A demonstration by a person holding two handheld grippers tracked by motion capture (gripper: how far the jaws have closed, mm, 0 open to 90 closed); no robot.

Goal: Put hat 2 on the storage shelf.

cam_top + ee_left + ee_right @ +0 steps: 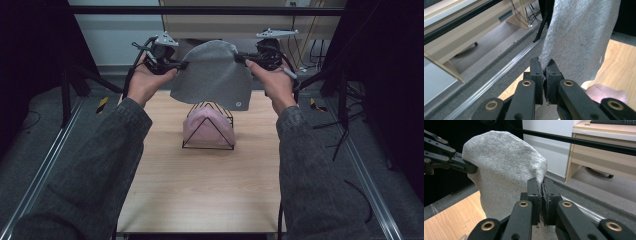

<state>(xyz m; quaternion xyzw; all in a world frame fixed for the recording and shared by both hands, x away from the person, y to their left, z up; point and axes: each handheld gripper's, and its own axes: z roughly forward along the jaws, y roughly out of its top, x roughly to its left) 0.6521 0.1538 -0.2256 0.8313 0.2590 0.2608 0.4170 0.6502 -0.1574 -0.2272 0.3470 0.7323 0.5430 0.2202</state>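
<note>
Both grippers (181,65) (240,58) hold grey cloth (214,75) spread crosswise.

- The wire rack (209,127) with its pink cloth (207,129) stands mid-table, right under the hanging grey cloth (212,75);
- open tabletop (200,190) lies nearer the person;
- bare wood flanks the rack.

A light wooden table (200,190) is carrying a black wire rack (208,127) near its far end. A pink cloth (207,130) is sitting draped inside the rack, its lower edge resting at the tabletop.
</note>
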